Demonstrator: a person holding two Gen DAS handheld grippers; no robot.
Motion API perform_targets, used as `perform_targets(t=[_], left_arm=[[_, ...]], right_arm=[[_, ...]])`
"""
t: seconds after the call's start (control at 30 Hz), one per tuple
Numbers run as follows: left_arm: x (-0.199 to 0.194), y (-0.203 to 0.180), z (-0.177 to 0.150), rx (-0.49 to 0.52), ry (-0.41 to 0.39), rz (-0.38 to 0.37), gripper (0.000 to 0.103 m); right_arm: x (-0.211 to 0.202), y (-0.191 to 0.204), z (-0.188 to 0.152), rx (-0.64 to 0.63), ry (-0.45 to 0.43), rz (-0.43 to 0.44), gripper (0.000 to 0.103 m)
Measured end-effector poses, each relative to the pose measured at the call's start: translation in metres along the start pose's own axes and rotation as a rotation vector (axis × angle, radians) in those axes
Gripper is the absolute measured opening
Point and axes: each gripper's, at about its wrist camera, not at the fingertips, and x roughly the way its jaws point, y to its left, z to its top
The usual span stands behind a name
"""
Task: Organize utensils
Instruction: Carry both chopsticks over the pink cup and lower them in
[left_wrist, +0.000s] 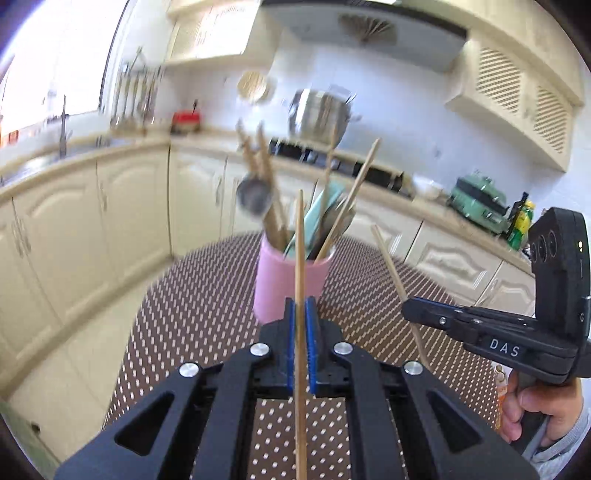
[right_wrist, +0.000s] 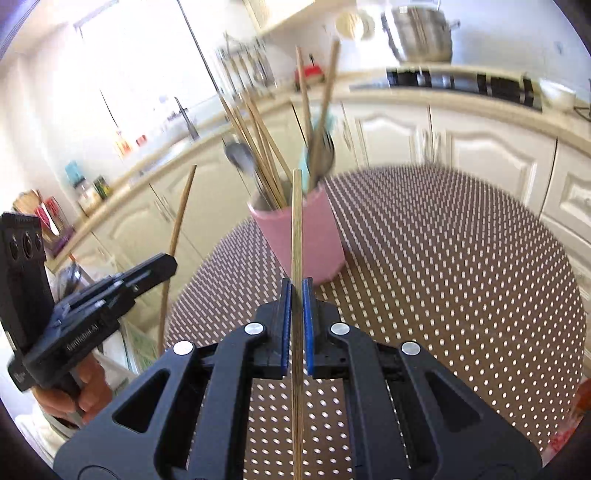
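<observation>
A pink cup (left_wrist: 280, 284) stands on the dotted brown table (left_wrist: 192, 314), holding several chopsticks, spoons and a teal utensil; it also shows in the right wrist view (right_wrist: 310, 236). My left gripper (left_wrist: 301, 306) is shut on a wooden chopstick (left_wrist: 300, 258), held upright just in front of the cup. My right gripper (right_wrist: 295, 291) is shut on another wooden chopstick (right_wrist: 296, 229), also upright near the cup. The right gripper shows at the right of the left wrist view (left_wrist: 410, 308) with its chopstick (left_wrist: 391, 266). The left gripper shows at the left of the right wrist view (right_wrist: 170, 264) with its chopstick (right_wrist: 177, 236).
The dotted table (right_wrist: 443, 258) spreads to the right of the cup. Cream kitchen cabinets (left_wrist: 110, 221) and a counter run behind. A steel pot (left_wrist: 317, 110) sits on the stove and a green appliance (left_wrist: 476, 203) stands on the counter.
</observation>
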Motion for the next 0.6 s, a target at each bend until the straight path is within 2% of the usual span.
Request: perform_targets(t=[0.23,0.3,0.33,0.5,0.6], left_arm=[[-0.014,-0.024,0.015,0.051,-0.117,-0.008,0.006],[-0.019,-0.029,0.022,0.054,-0.159,-0.025,0.006],[-0.02,-0.029,0.025,0.056,-0.173,-0.032,0.006],[-0.023,-0.03,0.044,0.053,-0.248,-0.052,0.006],[-0.02,-0.031,0.056,0.054,-0.293,-0.081,0.006]], right_arm=[[-0.035,0.011,0.019,-0.014,-0.163,0.049,0.007],[-0.031,0.007,0.032,-0.022,-0.201,0.053,0.007],[-0.026,0.019,0.037,-0.026,-0.217,0.056,0.007],[-0.015,0.025,0.064,-0.012,-0.326,0.132,0.007],[-0.012,0.031,0.079,-0.024,-0.38,0.133,0.007]])
